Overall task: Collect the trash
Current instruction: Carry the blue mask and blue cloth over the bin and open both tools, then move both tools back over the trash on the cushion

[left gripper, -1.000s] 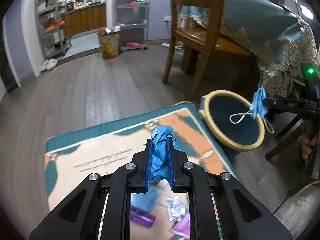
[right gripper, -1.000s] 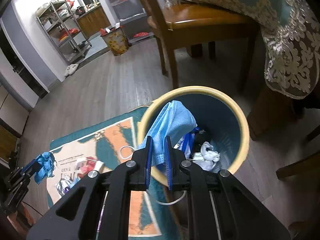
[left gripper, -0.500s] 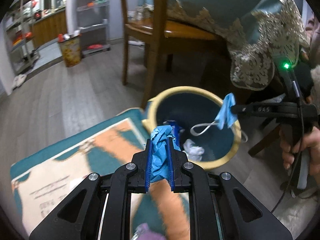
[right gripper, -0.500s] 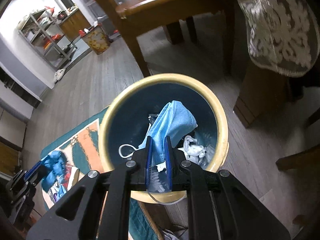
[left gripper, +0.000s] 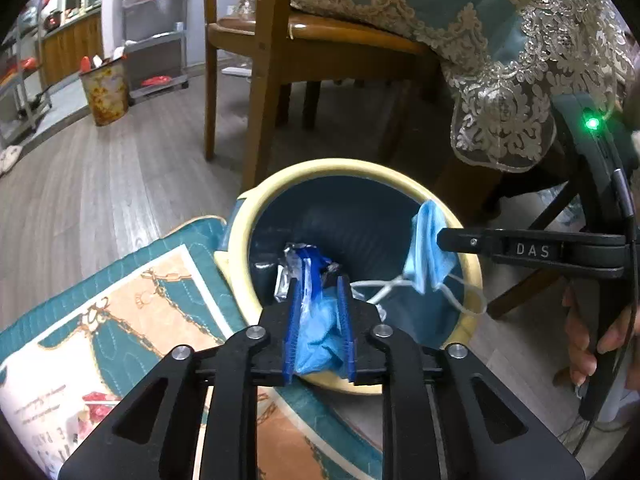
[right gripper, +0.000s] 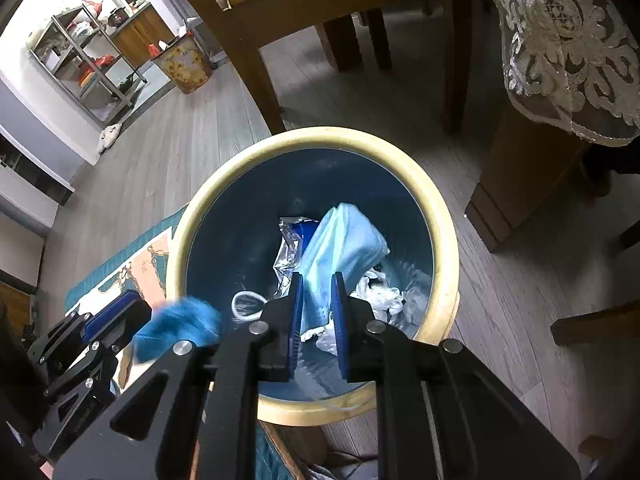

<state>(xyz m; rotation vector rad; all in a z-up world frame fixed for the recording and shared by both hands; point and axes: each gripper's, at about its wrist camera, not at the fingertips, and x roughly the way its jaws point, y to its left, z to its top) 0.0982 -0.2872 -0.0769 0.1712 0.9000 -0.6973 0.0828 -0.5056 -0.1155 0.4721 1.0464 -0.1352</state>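
A round bin [left gripper: 280, 184] with a cream rim and dark blue inside stands on the floor; it also shows in the right wrist view [right gripper: 440, 216]. My left gripper [left gripper: 319, 292] is shut on a crumpled blue glove [left gripper: 318, 336] over the bin's near rim. My right gripper [right gripper: 316, 292] is shut on a light blue face mask [right gripper: 344, 240] above the bin's opening. From the left wrist view the mask [left gripper: 428, 252] hangs over the bin's right rim, its white loop dangling. Foil and white wrappers [right gripper: 384, 300] lie inside the bin.
A patterned teal and orange rug [left gripper: 132, 320] lies left of the bin, with small trash [left gripper: 96, 400] on it. A wooden chair [left gripper: 260, 60] and a table with a lace-edged cloth [left gripper: 500, 80] stand behind. A second bin [left gripper: 105, 92] stands far back.
Both grippers have moved closer over the bin. The left gripper carried the glove from above the rug to the bin's rim. The mask moved lower above the bin's opening.
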